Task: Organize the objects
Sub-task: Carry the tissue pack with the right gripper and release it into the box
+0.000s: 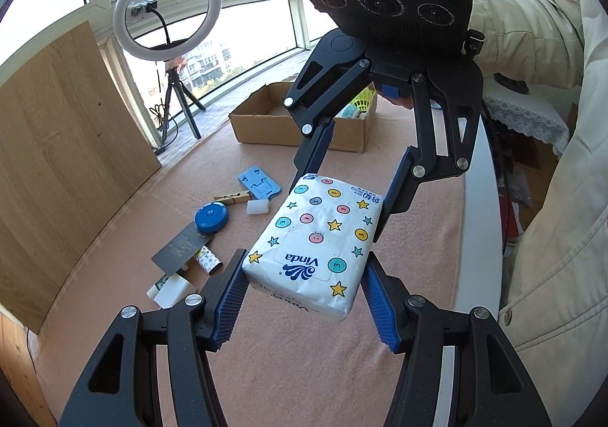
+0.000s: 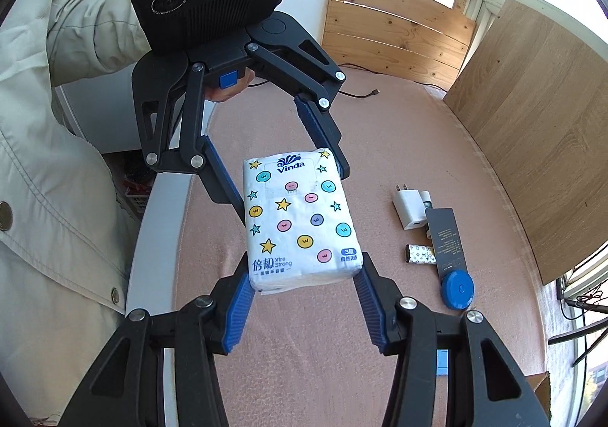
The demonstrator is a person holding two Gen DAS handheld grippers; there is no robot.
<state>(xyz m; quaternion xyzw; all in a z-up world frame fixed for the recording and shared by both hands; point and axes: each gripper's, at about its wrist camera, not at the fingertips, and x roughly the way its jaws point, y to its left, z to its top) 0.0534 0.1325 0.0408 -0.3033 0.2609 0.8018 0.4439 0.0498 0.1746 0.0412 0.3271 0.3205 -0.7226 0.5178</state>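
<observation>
Left wrist view: the left gripper (image 1: 304, 288) clamps one short end of a white tissue pack (image 1: 317, 241) printed "Vinda" beside a blue wave logo, with stars and coloured dots; the right gripper (image 1: 344, 195) pinches the far end, so the pack hangs between both, clear of the pink table cover (image 1: 304, 370); behind stands an open cardboard box (image 1: 262, 127); a blue round case (image 1: 211, 216), a clothespin (image 1: 232, 197) and a blue phone stand (image 1: 260, 184) lie on the cover to the left.

Right wrist view: the same pack reads "Vinda" and "Xtra Strong" with Chinese characters; both tongs are clenched on its ends; a white charger plug (image 2: 408, 208), a patterned lighter (image 2: 420, 254) and a black card (image 2: 448, 241) with unreadably small print lie to the right.
</observation>
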